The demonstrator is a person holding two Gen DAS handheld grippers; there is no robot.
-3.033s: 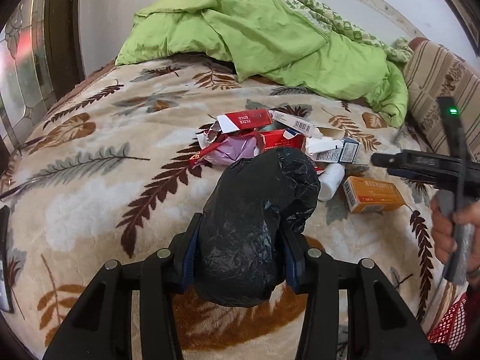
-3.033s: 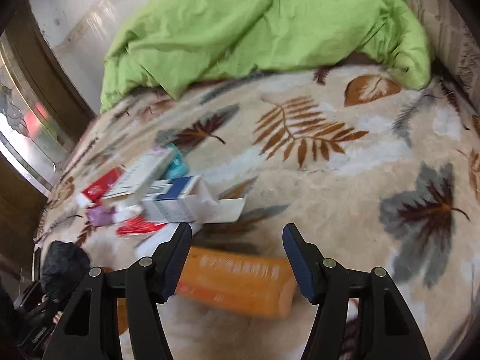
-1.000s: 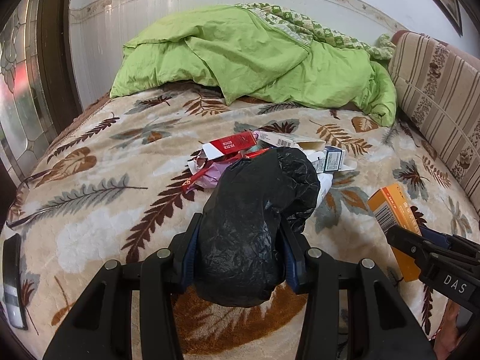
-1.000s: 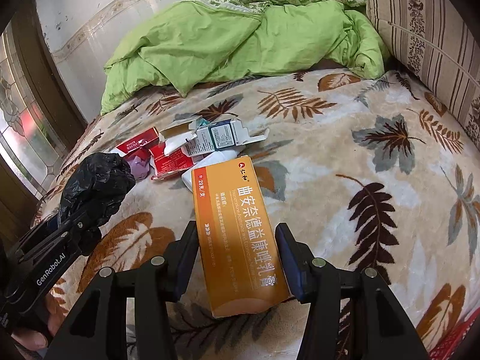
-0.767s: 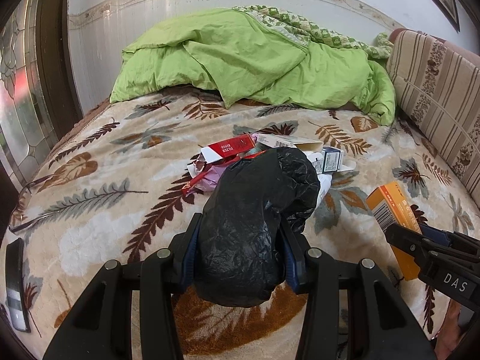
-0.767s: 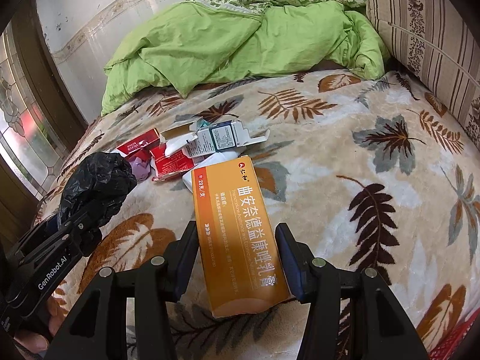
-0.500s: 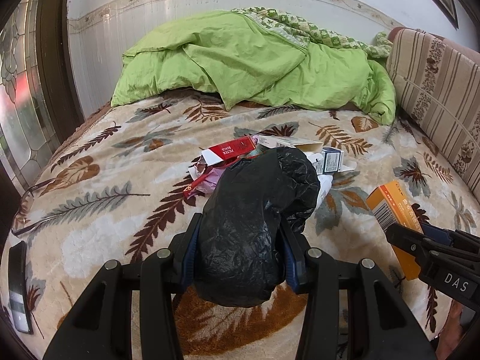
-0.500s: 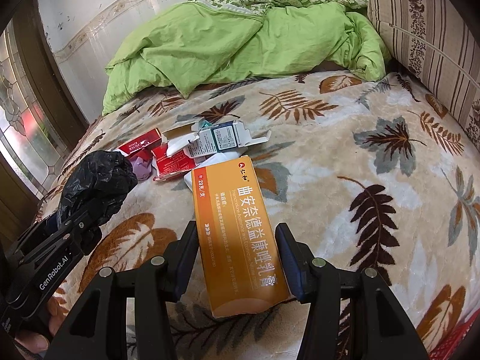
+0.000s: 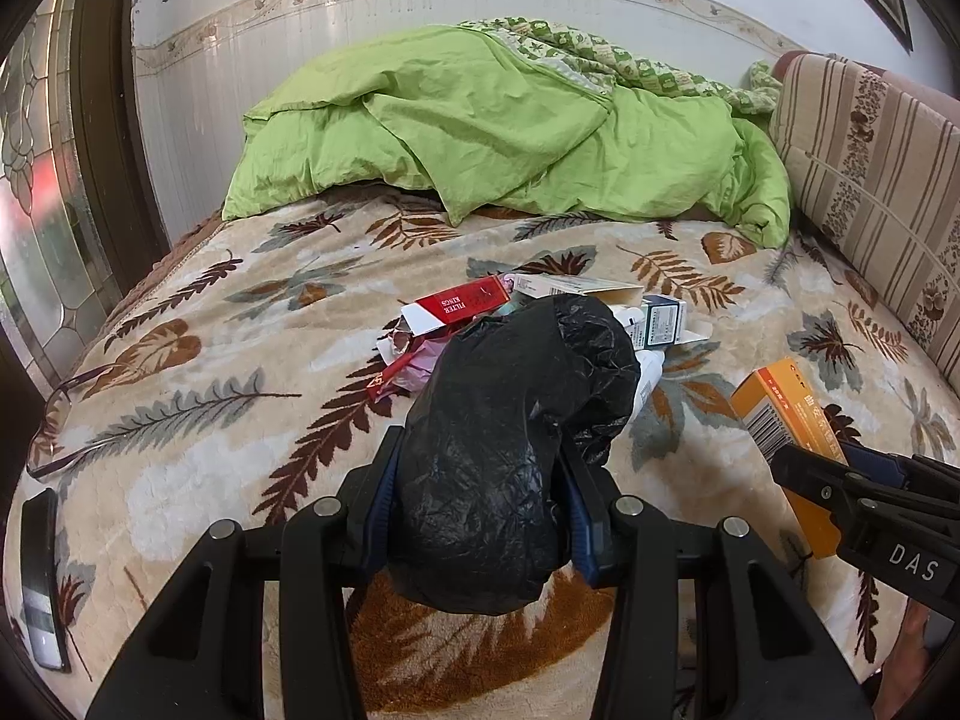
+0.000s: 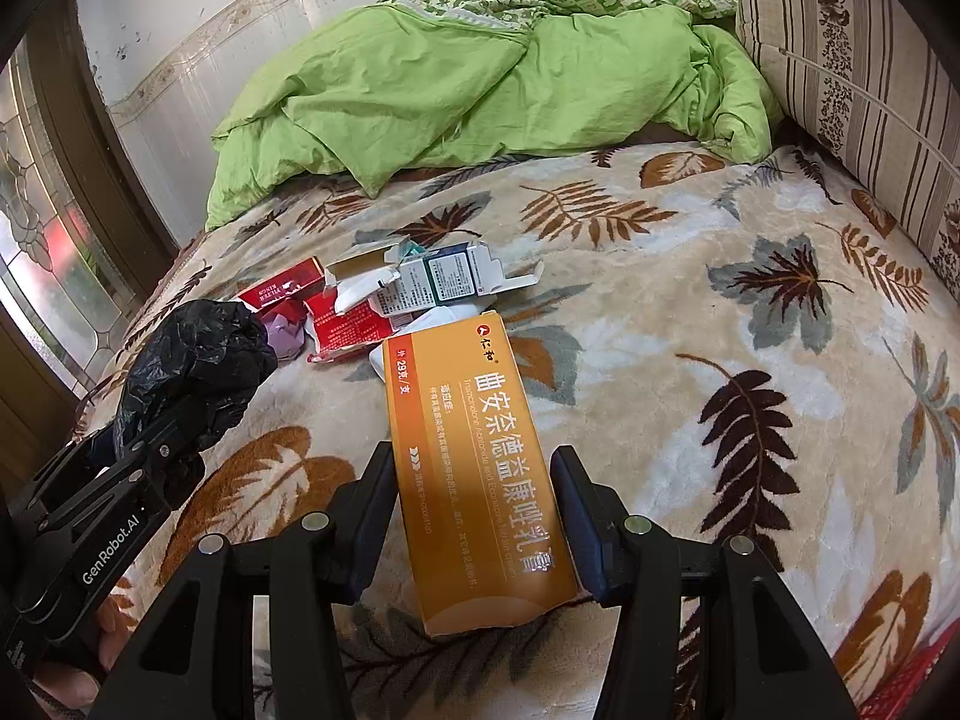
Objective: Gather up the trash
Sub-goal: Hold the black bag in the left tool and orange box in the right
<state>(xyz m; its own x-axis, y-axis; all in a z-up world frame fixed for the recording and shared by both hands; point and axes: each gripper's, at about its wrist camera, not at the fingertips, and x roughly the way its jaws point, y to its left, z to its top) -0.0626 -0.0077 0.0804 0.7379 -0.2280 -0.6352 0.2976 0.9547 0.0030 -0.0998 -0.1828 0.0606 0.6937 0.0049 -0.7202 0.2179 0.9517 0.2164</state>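
My left gripper (image 9: pixel 477 483) is shut on a crumpled black plastic bag (image 9: pixel 510 438), held above the leaf-patterned blanket (image 9: pixel 210 372). The same bag (image 10: pixel 192 360) and left gripper (image 10: pixel 129 456) show at the left of the right wrist view. My right gripper (image 10: pixel 474 498) is shut on a long orange box (image 10: pixel 480 468) with printed white characters; that box (image 9: pixel 786 414) appears at the right of the left wrist view. Behind the bag lies a pile of trash (image 9: pixel 540 306): a red cigarette carton (image 10: pixel 282 291), white and blue cartons (image 10: pixel 444 282), a pink wrapper (image 10: pixel 287 330).
A rumpled green duvet (image 9: pixel 510 126) fills the far end of the bed. A striped bolster (image 10: pixel 852 72) runs along the right side. Dark wood framing with patterned glass (image 9: pixel 42 180) stands left. A phone (image 9: pixel 39 576) and glasses (image 9: pixel 66 414) lie at the blanket's left edge.
Three seconds ago the orange box lay on the blanket between my open right jaws; it is gripped and lifted now. Over the last second nothing has visibly moved.
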